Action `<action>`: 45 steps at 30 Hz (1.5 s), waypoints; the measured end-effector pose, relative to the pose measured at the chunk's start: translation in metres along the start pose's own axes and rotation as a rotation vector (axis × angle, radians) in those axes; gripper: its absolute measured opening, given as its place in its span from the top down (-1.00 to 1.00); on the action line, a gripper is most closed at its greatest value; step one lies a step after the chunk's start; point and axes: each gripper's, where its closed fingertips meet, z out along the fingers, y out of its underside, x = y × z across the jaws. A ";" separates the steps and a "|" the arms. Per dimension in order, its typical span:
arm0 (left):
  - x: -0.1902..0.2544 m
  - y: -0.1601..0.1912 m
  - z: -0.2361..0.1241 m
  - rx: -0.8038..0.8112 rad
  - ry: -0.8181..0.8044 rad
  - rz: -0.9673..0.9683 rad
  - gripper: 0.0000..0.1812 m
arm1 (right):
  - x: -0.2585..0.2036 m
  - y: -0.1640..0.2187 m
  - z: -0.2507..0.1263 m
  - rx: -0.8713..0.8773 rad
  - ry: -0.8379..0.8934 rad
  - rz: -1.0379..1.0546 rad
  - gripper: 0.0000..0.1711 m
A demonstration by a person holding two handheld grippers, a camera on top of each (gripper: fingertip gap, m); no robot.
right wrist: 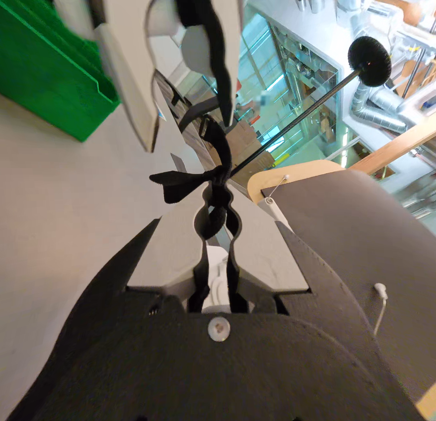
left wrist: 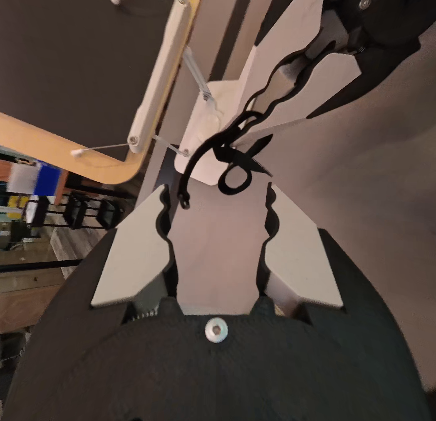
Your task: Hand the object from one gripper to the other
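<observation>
A black knotted fabric strap [right wrist: 220, 155] is pinched between the shut fingers of my right gripper [right wrist: 218, 188]. Its flat tail sticks out to the left and its upper end rises toward my left gripper [right wrist: 190, 137], which hangs open and blurred above. In the left wrist view my left gripper [left wrist: 217, 185] is open and empty. The strap [left wrist: 224, 152] dangles from the shut right gripper [left wrist: 238, 143] just beyond my left fingertips. Its loop and long tail reach the mouth of the left jaws without touching them.
A green mesh file tray [right wrist: 47, 68] stands on the white tabletop [right wrist: 59, 209] at the left. A dark panel with a pale wooden edge [right wrist: 330, 221] is at the right, with a white bracket [left wrist: 160, 79] on it. A black round brush-like head on a rod [right wrist: 369, 61] is beyond.
</observation>
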 end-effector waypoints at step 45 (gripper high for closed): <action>-0.018 0.015 0.016 -0.059 -0.118 0.071 1.00 | 0.016 -0.015 -0.005 0.137 0.028 0.149 0.45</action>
